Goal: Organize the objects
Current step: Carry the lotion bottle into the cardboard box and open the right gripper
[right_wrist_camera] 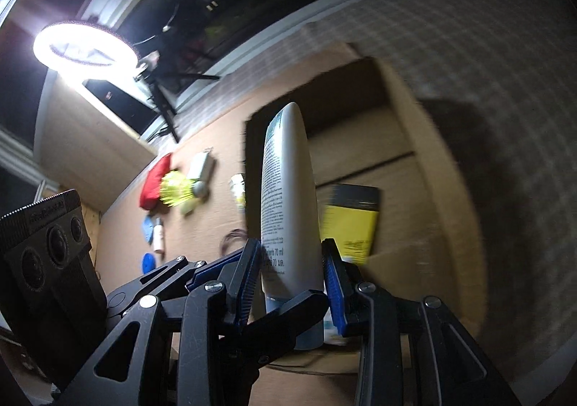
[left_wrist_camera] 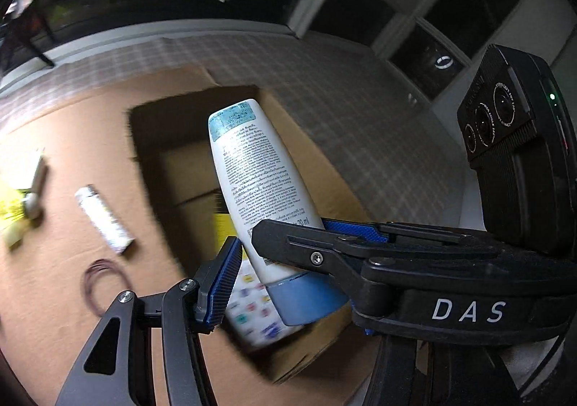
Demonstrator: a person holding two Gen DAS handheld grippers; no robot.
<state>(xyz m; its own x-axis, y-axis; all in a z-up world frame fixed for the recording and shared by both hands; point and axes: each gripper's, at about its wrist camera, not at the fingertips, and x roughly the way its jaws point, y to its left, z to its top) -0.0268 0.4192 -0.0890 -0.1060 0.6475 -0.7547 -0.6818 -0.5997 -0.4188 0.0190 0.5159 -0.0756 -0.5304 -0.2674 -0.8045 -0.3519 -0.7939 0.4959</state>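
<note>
While a white lotion tube (left_wrist_camera: pixel 259 186) with a blue cap stands cap-down above an open cardboard box (left_wrist_camera: pixel 324 168), both hand-held grippers meet around its lower end. Seen from the right wrist, the right gripper (right_wrist_camera: pixel 292 279) pinches the tube (right_wrist_camera: pixel 288 211) between its blue pads (right_wrist_camera: pixel 333 283), which press against both sides just above the cap. From the left wrist, the left gripper (left_wrist_camera: pixel 285 261) brackets the same tube: one blue pad (left_wrist_camera: pixel 225 283) stands just beside its lower left edge, while the right gripper's black finger crosses in front, so whether the left one grips or merely flanks the tube cannot be told. Inside the box lie a yellow-and-black packet (right_wrist_camera: pixel 351 218) and a white carton with coloured squares (left_wrist_camera: pixel 252 308). Beside the box, on the brown cardboard sheet (left_wrist_camera: pixel 72 117), rest a small white tube (left_wrist_camera: pixel 104 218), a loop of dark cord (left_wrist_camera: pixel 101 283), a yellow shuttlecock (right_wrist_camera: pixel 180 189) and a red pouch (right_wrist_camera: pixel 153 182). A ring light (right_wrist_camera: pixel 86 45) glares behind
</note>
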